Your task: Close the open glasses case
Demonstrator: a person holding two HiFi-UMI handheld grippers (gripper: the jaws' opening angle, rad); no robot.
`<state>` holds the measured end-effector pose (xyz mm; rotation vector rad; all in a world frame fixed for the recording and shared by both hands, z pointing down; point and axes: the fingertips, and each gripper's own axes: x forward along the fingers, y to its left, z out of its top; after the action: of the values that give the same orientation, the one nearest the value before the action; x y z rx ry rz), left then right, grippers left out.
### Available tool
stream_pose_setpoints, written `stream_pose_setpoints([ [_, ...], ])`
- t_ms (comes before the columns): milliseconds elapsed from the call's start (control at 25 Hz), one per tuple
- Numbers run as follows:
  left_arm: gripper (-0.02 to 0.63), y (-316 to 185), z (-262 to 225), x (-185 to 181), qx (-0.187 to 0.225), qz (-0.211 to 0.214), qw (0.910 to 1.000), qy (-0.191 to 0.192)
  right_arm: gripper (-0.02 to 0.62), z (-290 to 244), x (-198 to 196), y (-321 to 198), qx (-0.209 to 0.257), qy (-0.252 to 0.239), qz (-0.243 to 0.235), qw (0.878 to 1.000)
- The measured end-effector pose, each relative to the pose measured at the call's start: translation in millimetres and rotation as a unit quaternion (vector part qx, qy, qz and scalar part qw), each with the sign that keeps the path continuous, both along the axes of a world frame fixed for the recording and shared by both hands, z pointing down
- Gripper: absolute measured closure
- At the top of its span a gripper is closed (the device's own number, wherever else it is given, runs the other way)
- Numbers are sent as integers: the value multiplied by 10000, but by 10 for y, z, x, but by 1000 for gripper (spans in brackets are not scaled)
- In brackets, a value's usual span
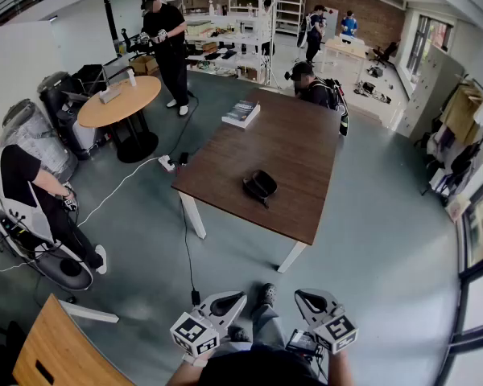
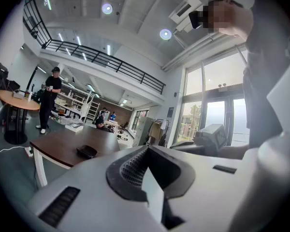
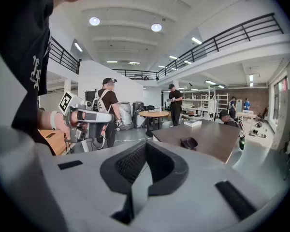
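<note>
The black glasses case [image 1: 260, 186] lies on the brown table [image 1: 306, 143], near its front middle, with its lid apart from its base. It shows small and far off in the left gripper view [image 2: 87, 152] and in the right gripper view [image 3: 189, 142]. Both grippers hover low at the bottom of the head view, well short of the table and over the grey floor. My left gripper [image 1: 228, 302] [image 2: 146, 150] has its jaws together with nothing between them. The jaws of my right gripper [image 1: 308, 300] [image 3: 146, 147] are likewise closed and hold nothing.
A book [image 1: 241, 112] lies at the table's far left corner, and a person [image 1: 312, 85] sits at its far end. A round wooden table [image 1: 119, 100], a power strip [image 1: 169, 163] with cables, a seated person [image 1: 24, 191] and a wooden tabletop corner [image 1: 56, 352] lie to the left.
</note>
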<state>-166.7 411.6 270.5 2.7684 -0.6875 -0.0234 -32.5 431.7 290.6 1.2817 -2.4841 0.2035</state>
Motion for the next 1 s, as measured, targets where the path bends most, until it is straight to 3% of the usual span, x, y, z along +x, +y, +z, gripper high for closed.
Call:
stream_pose_setpoints([
  [320,600,65,45,-4,-89,111,9999,-3,609,-2,-393,-52,-10,54,-321,9995],
  [1000,600,13,126,-37,-158,49,9998,-67,609,123,-397,-143,-137,73,-367,9992],
])
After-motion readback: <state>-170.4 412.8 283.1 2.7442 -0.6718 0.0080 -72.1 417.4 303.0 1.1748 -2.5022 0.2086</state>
